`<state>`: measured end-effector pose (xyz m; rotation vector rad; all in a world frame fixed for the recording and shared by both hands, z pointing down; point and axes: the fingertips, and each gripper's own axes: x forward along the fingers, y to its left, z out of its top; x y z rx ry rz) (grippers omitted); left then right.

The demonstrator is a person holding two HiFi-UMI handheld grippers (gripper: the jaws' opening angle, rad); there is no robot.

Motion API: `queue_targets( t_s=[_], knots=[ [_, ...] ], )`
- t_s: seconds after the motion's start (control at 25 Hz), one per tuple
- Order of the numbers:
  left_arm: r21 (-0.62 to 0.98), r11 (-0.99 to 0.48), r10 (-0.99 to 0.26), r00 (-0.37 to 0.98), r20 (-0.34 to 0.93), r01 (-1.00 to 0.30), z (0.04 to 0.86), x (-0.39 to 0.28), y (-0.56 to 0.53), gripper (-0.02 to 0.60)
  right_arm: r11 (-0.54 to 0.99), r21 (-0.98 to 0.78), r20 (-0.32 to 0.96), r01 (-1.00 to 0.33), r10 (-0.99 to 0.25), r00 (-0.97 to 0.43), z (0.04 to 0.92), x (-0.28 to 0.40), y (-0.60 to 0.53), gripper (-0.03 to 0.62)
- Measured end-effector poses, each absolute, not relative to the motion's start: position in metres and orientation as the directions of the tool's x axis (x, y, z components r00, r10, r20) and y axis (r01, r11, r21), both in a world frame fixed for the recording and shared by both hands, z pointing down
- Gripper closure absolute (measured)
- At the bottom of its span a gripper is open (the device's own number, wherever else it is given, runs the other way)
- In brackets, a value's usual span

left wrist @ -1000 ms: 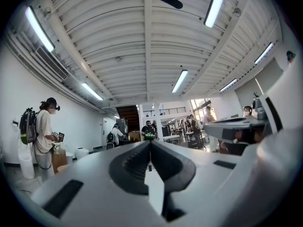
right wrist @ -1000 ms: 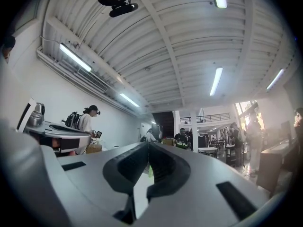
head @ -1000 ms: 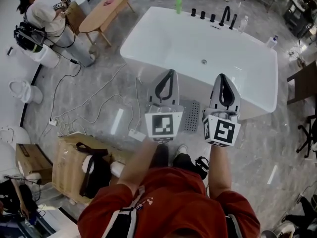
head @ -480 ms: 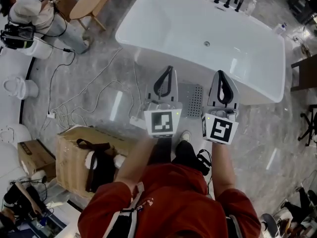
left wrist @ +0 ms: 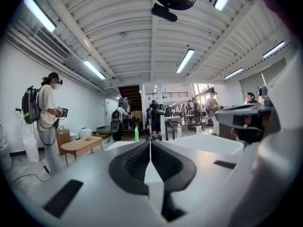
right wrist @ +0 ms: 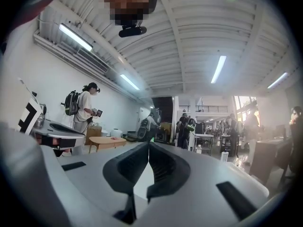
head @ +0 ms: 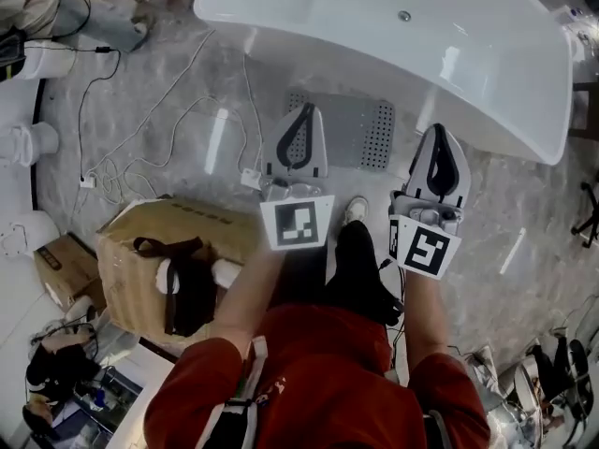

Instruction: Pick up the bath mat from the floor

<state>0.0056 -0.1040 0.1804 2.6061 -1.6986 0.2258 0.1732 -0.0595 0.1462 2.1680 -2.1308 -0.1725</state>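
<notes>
- Found mat flat on floor, just beside tub, ahead of shoe.
- Read left tongs and right tongs as closed, jaws together, nothing between; confirmed in both gripper views.
- Noted around mat: cables trailing over floor to its left, box with bag on top nearer the person.
- Saw left tongs overlapping mat's left edge in head view, right tongs off its right end, over bare floor by tub.
- Cannot tell from head view whether either tongs touch mat.
- Lost mat entirely from both gripper views: only tub rim, bench and standing people there.
- Tub cut off at top of head view.
- Against earlier frames: both tongs lower, mat now seen nearly whole instead of a strip between the tongs, tub's taps and bench gone off top of head view.
</notes>
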Motion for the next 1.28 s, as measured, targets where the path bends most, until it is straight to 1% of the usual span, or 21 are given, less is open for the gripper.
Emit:
queue_targets(
  t_s=[0.12, 0.24, 0.36, 0.48, 0.8, 1.16, 1.28],
  knots=[
    [-0.066, -0.406, -0.906, 0.393, 0.157, -0.911, 0.219, 0.003, -0.110, 0.566, -0.011, 0.149, 0.022, -0.989, -1.000, 0.015, 0.190, 0.174, -0.067, 0.582],
    [-0.076, -0.378, -0.916, 0.362, 0.171, -0.923, 0.260, -0.005, -0.107, 0.565, -0.008, 0.147, 0.081, -0.989, -0.997, 0.020, 0.240, 0.172, -0.064, 0.582],
    [-0.109, -0.393, -0.906, 0.364, 0.214, -0.913, 0.308, -0.007, -0.106, 0.565, -0.002, 0.132, 0.132, -0.991, -0.991, 0.020, 0.292, 0.170, -0.065, 0.582],
    [-0.109, -0.404, -0.894, 0.366, 0.258, -0.908, 0.355, -0.011, -0.104, 0.565, 0.012, 0.122, 0.175, -0.993, -0.985, 0.010, 0.340, 0.166, -0.067, 0.582],
    [-0.117, -0.390, -0.885, 0.336, 0.323, -0.914, 0.466, -0.035, -0.099, 0.565, 0.038, 0.107, 0.270, -0.994, -0.963, -0.007, 0.462, 0.154, -0.059, 0.582],
    [-0.111, -0.360, -0.884, 0.301, 0.359, -0.926, 0.577, -0.056, -0.108, 0.565, 0.058, 0.108, 0.370, -0.992, -0.929, -0.014, 0.580, 0.140, -0.057, 0.582],
    [-0.102, -0.376, -0.874, 0.316, 0.369, -0.921, 0.607, -0.060, -0.108, 0.565, 0.038, 0.093, 0.407, -0.995, -0.914, 0.004, 0.609, 0.142, -0.055, 0.582]
  ],
)
